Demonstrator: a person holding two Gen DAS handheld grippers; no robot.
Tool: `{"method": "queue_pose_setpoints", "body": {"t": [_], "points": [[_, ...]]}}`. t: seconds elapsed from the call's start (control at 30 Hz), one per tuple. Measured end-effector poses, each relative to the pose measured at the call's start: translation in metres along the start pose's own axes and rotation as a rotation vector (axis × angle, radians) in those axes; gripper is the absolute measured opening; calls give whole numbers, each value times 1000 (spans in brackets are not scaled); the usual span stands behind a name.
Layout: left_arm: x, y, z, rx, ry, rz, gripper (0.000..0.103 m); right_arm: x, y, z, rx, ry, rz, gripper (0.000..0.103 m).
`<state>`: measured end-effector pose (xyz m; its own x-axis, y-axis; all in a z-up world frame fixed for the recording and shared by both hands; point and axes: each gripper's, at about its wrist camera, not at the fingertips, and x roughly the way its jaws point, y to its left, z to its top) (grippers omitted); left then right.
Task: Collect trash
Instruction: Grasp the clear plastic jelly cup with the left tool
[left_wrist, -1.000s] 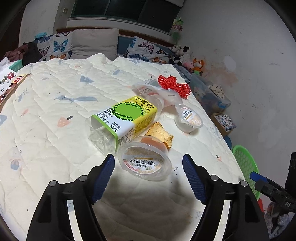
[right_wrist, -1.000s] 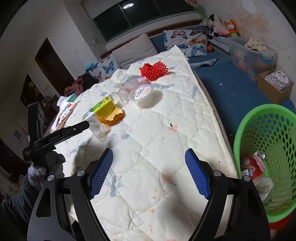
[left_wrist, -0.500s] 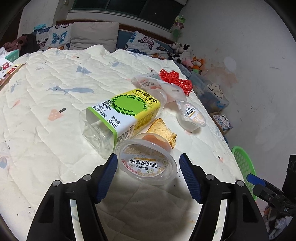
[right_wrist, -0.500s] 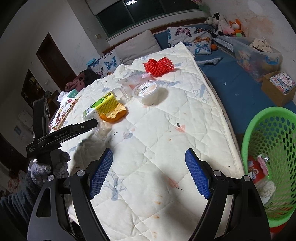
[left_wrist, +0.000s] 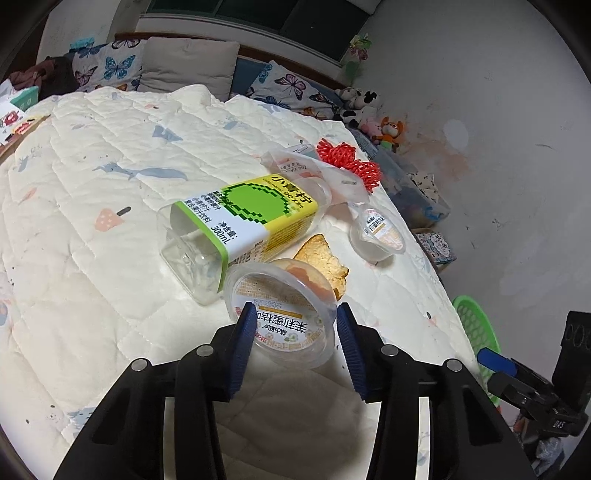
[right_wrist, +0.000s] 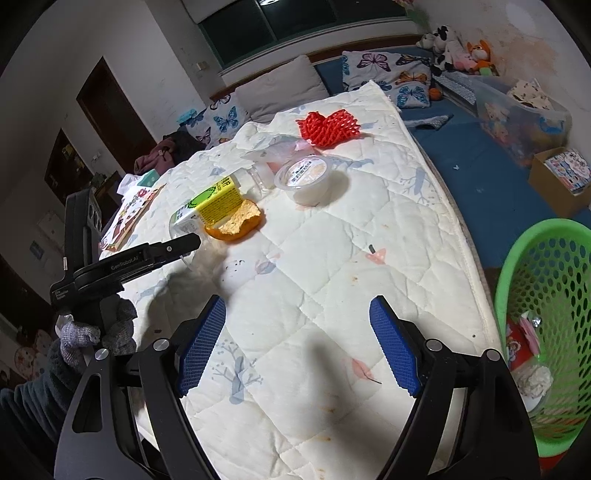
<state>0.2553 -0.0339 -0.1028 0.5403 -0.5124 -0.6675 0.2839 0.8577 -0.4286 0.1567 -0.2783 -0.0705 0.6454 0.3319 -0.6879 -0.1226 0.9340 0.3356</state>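
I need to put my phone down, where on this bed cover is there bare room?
Bare quilt lies between the right gripper and the sealed cup, out to the edge by the green basket. It is crowded around the bottle, peel, red net and the left gripper.

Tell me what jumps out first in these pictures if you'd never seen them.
The left tongs are closing around a clear jelly cup lying on its side on the white quilt, beside a green-labelled bottle. Beyond them lies a bright red foam net; a green basket stands off the bed's right edge.
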Motion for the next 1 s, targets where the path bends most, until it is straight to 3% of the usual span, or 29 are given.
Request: {"method": "queue_pose_setpoints", "body": {"t": [0.4, 0.43, 0.5, 0.67, 1.0], "points": [[-9, -6, -5, 27, 2, -6, 38, 7, 7, 0, -11, 11, 17, 80], [-10, -7, -6, 38, 0, 2, 39, 7, 7, 0, -12, 11, 17, 80], [-10, -8, -7, 52, 9, 13, 53, 7, 7, 0, -10, 11, 19, 80], [-7, -3, -4, 58, 24, 13, 68, 7, 8, -1, -5, 10, 26, 80], [6, 3, 1, 92, 70, -14, 76, 10, 6, 0, 4, 14, 35, 80]]}}
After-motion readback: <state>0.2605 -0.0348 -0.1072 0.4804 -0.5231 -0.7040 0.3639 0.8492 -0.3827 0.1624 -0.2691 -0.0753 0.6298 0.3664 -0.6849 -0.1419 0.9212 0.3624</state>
